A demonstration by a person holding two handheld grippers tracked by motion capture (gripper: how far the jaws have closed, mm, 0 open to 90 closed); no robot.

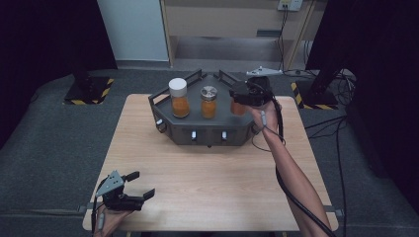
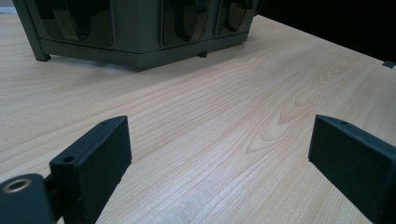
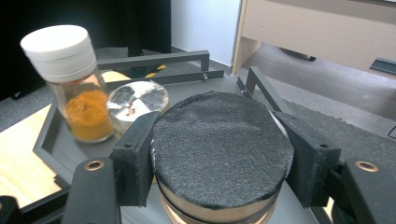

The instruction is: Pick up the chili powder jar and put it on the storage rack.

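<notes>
The black-capped jar (image 3: 222, 154), clamped at its lid by the right tongs (image 3: 219, 156), sits at the right of the tray (image 1: 165, 101) beside two jars. Lifting should go straight up, clear of the rail. The left tongs (image 1: 140, 184) gape, idle over the surface (image 1: 207, 173).

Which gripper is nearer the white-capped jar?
Right. The right gripper is over the tray holding the white-capped jar; the left gripper is far off at the table's near edge.
</notes>
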